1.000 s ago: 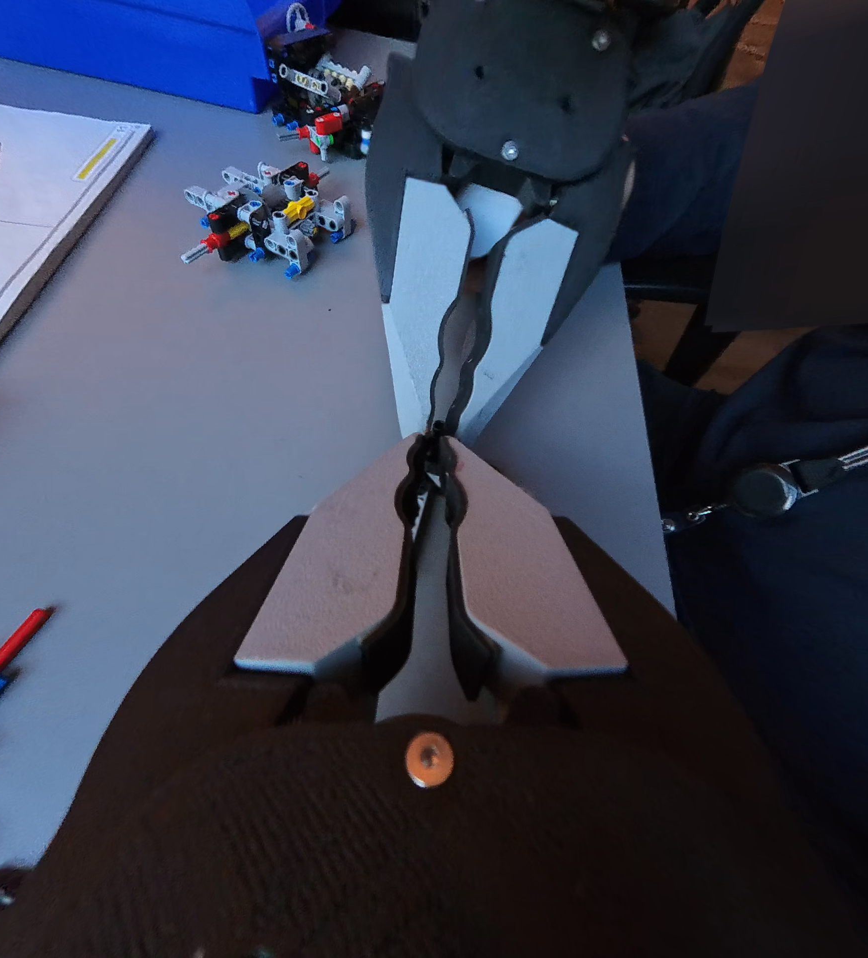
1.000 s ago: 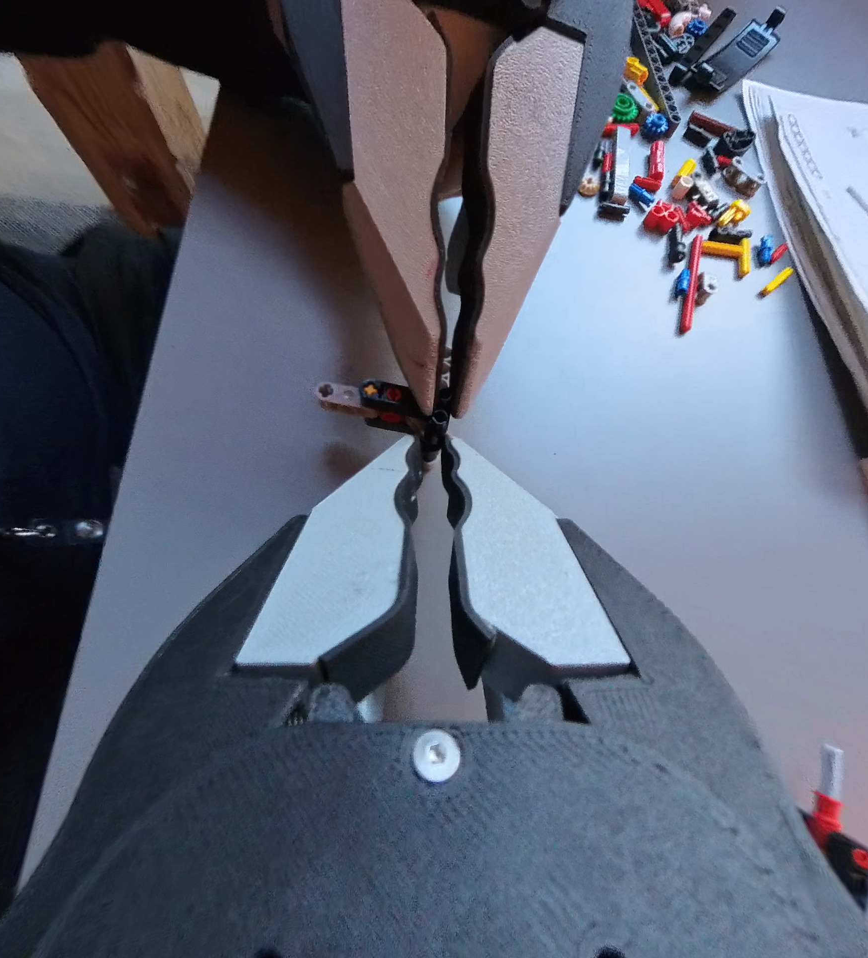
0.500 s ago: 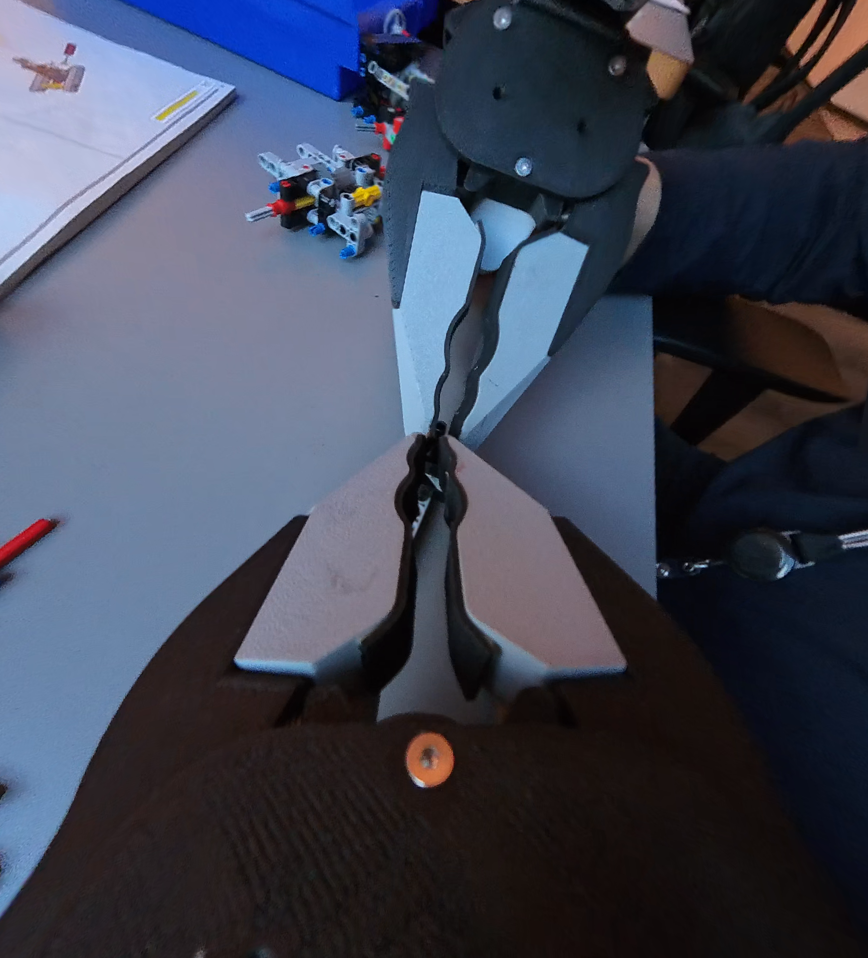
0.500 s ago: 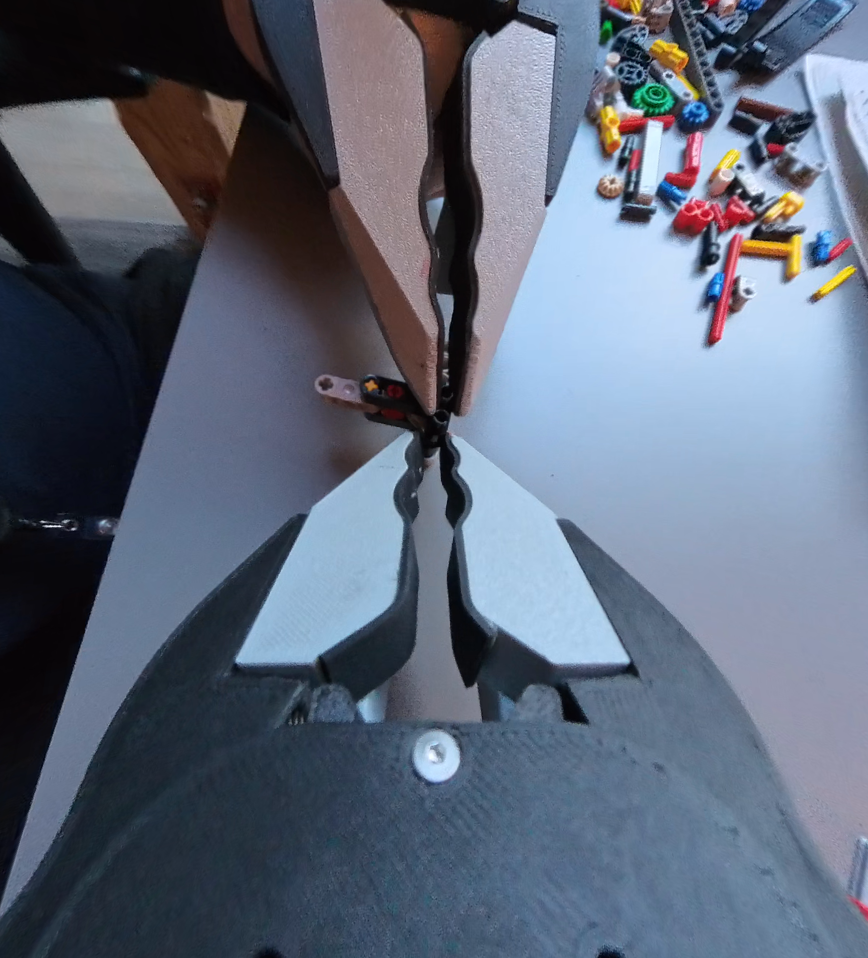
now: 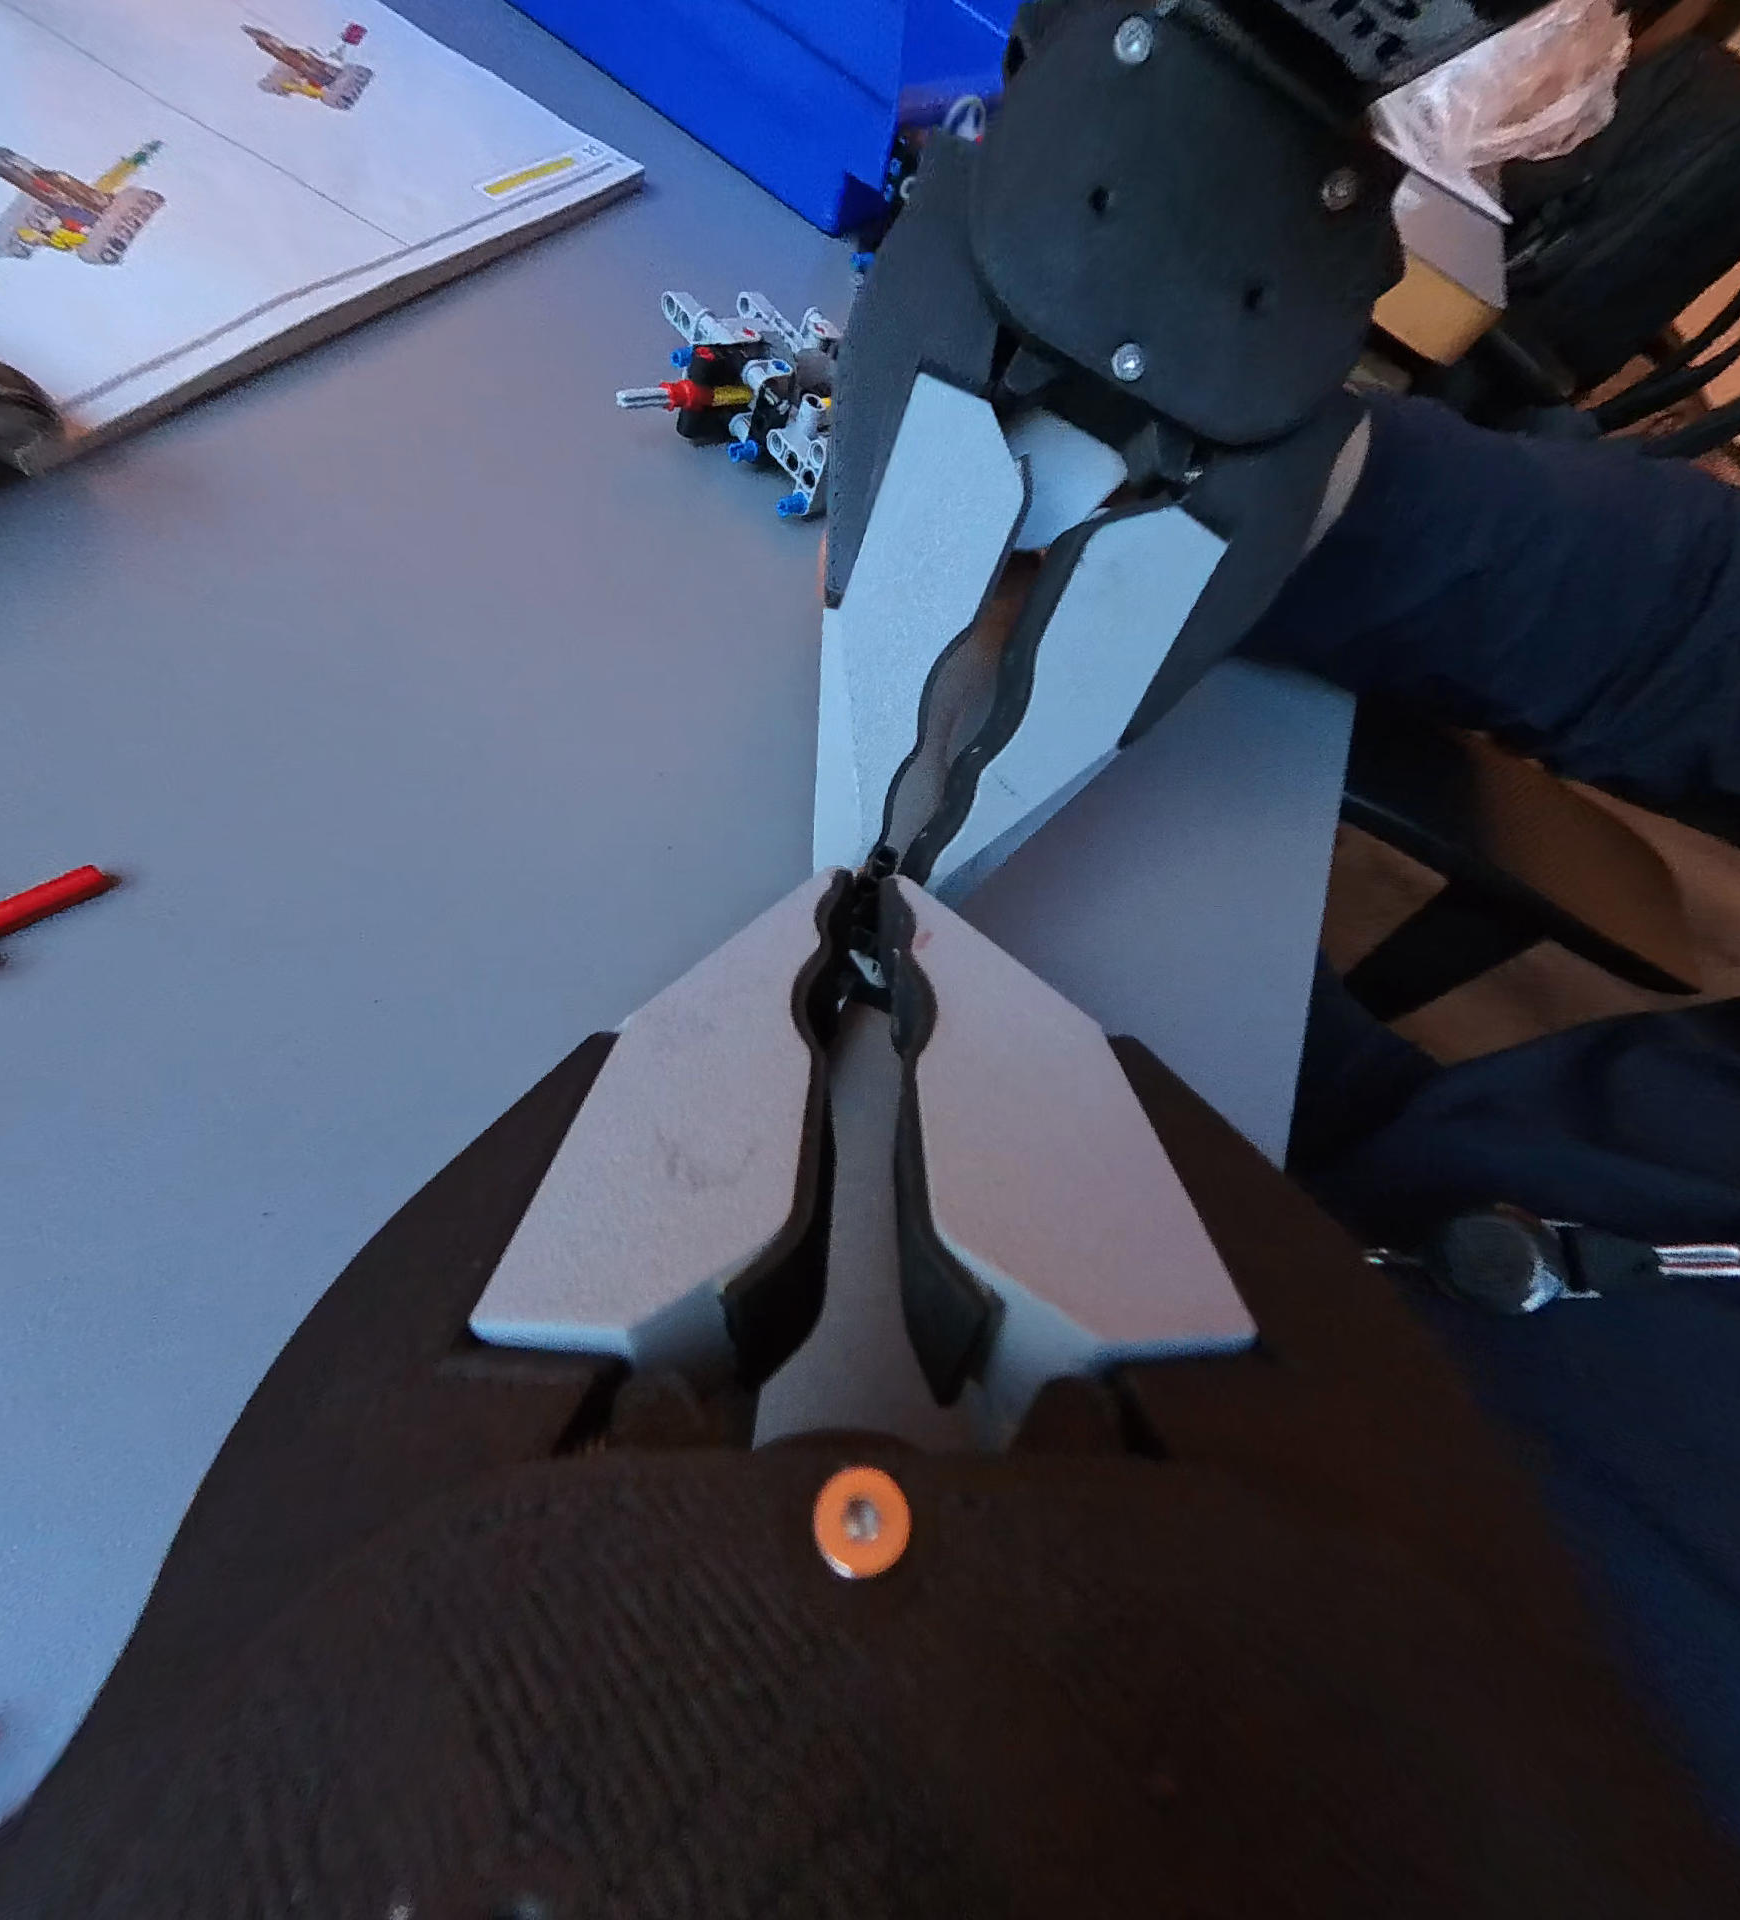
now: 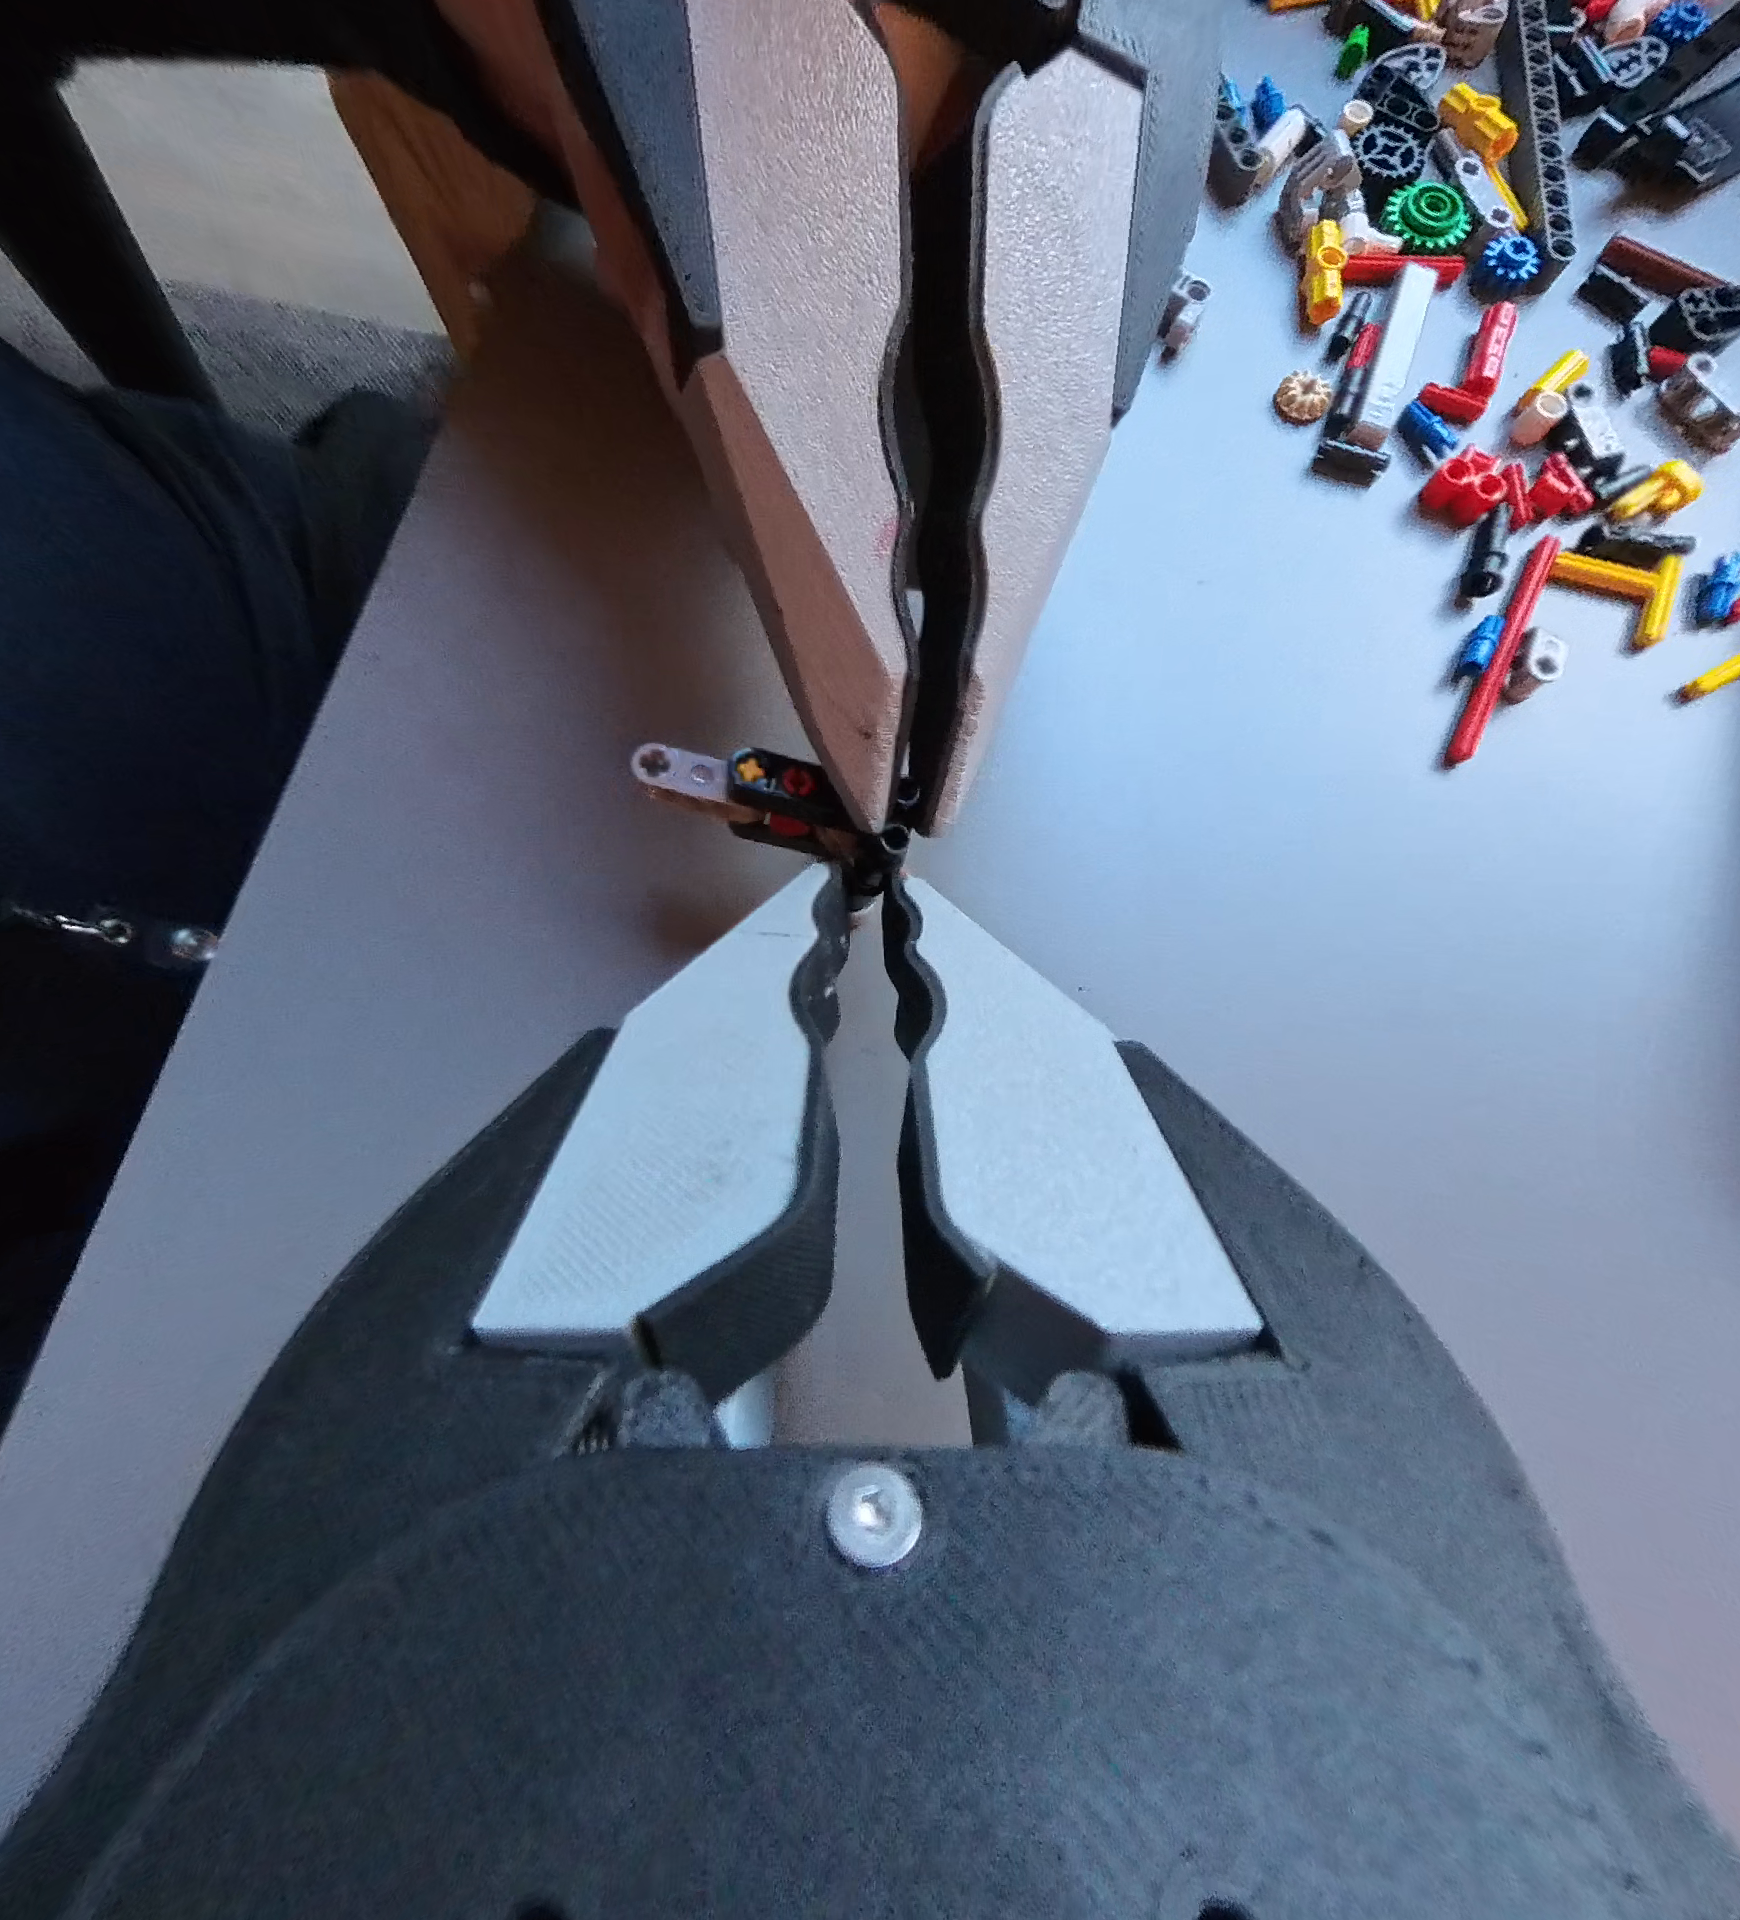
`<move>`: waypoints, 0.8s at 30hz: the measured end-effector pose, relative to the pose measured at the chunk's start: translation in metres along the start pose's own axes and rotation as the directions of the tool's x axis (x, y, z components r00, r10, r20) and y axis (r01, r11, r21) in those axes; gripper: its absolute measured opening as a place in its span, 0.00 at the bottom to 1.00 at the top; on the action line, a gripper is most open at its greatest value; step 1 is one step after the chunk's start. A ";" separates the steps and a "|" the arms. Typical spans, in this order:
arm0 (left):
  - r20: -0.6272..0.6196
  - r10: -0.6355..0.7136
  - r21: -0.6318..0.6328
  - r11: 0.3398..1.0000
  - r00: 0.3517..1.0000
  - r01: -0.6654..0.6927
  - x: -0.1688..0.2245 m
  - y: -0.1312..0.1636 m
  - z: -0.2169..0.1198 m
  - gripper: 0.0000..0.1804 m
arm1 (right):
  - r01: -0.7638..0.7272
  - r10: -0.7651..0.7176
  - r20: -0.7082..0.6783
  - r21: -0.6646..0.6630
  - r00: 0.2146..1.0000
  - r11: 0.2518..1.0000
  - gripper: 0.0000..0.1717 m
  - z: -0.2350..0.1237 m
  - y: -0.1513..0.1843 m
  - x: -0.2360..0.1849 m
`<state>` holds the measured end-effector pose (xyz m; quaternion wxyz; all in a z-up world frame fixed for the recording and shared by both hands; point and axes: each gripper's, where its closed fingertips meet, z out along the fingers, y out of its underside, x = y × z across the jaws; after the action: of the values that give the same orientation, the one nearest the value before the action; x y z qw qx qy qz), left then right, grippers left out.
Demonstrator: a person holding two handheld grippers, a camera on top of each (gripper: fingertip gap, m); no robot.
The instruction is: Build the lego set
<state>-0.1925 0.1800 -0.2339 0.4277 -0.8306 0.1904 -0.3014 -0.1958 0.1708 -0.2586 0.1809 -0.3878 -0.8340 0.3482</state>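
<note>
Right wrist view: your right gripper (image 6: 871, 894) pinched a small black plastic connector pin (image 6: 881, 868); your left gripper (image 6: 907, 800) clamped the black-and-grey brick assembly (image 6: 741, 790) just beyond its fingertips. Any twist risked popping the pin free.

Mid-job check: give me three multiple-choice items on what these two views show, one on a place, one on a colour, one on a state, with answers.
1. The loose pile of small parts lies:
A. upper right of the right wrist view
B. on the floor
C. inside the blue box

2. The long thin rod by the pile is:
A. green
B. red
C. white

3. The two grippers are:
A. far apart
B. tip to tip
C. resting flat on the booklet

Answers: 1 A, spread on the grey table. 2 B, plainly red. 3 B, left gripper meets right gripper over the table.
</note>
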 end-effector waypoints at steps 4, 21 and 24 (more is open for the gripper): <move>0.055 0.036 0.012 0.999 0.998 -0.037 0.002 0.002 -0.003 0.01 | 0.108 -0.109 -0.067 -0.028 0.992 0.994 0.02 0.002 -0.001 0.001; 0.013 -0.120 -0.009 0.993 0.993 0.120 -0.020 0.007 -0.012 0.01 | 0.112 -0.116 -0.003 -0.249 0.993 0.962 0.00 0.017 -0.001 0.015; 0.000 -0.158 -0.001 0.987 0.987 0.158 -0.023 0.006 -0.013 0.01 | 0.051 -0.040 0.047 -0.262 0.998 0.964 0.00 0.017 -0.001 0.016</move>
<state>-0.2187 0.1823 -0.2409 0.4019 -0.8434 0.1241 -0.3344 -0.2160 0.1749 -0.2686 0.1184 -0.3820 -0.8851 0.2382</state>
